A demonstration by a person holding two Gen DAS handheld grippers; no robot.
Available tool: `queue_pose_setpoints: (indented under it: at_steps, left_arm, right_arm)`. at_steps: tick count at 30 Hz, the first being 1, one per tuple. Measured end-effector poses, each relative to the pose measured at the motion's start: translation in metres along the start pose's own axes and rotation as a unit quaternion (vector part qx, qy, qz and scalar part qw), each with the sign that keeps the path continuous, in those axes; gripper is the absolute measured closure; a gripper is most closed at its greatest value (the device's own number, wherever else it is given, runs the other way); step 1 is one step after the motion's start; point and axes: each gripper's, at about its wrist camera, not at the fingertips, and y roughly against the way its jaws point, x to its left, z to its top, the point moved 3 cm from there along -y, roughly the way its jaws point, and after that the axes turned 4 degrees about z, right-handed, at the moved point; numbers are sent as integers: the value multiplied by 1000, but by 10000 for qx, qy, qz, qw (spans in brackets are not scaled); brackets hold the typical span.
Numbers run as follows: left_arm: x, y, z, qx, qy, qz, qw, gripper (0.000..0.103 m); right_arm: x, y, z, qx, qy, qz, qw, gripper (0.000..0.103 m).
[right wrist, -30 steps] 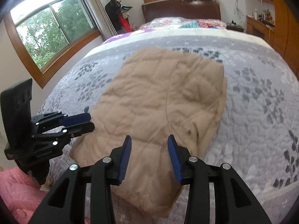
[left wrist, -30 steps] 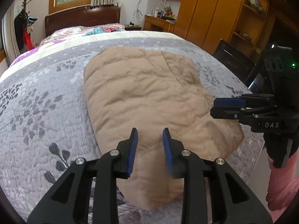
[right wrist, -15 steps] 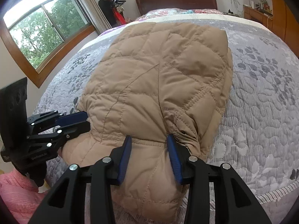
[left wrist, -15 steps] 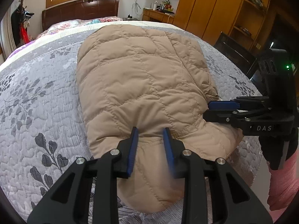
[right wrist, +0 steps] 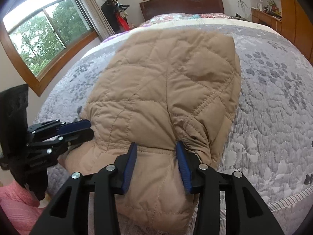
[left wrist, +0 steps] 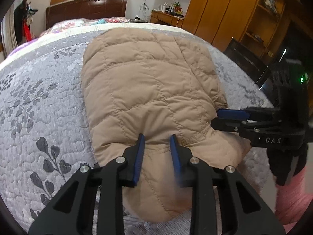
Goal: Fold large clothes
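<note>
Both grippers reach onto the near edge of the tan quilted jacket [left wrist: 148, 90], which lies folded on the bed, its near end draped over the bed's edge. Blue pads of the left gripper [left wrist: 157, 139] stand narrowly apart with a hump of jacket between them at a stitched seam; whether they press it I cannot tell. The right gripper [right wrist: 155, 146] has its jaws somewhat wider, also straddling jacket cloth at the seam, and they have just been opening. In each wrist view the other gripper shows side-on, its tips at the jacket's side edge.

Compared with a second ago, the jacket fills far more of both views and its far half now sits doubled up, puffier and shorter; both grippers are lower and closer to the cloth.

The jacket rests on a grey quilt [left wrist: 39, 105] with a leaf pattern. Beyond stand a dark headboard [left wrist: 86, 9], windows [right wrist: 45, 31] with trees outside, and wooden cabinets [left wrist: 230, 13] along the right. A pink sleeve [right wrist: 13, 201] shows behind the left gripper.
</note>
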Motion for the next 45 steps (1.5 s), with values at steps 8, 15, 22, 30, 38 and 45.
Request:
queue_pose_setpoints:
  at_steps: [8, 15, 22, 30, 38, 45]
  left_arm:
    - [20, 34, 9, -332, -39, 671, 9972, 52]
    - [35, 39, 9, -348, 92, 636, 9973, 32]
    - [55, 17, 13, 13, 474, 241, 9986, 28]
    - [66, 1, 15, 273, 767, -314, 9962, 26]
    - [87, -37, 12, 829, 1476, -1474, 9745, 20]
    - [86, -65, 11, 1068, 1769, -2287, 9513, 14]
  right_arm:
    - [-9, 49, 17, -490, -119, 375, 9980, 31]
    - [-45, 54, 25, -494, -560, 452, 9962, 16]
    - [-69, 28, 19, -190, -1122, 1139, 9870, 13]
    - [-89, 9, 18, -68, -1509, 1684, 9741, 11]
    - [-106, -16, 12, 209, -1857, 2046, 9608, 11]
    - [-114, -30, 13, 300, -1902, 2234, 9555, 9]
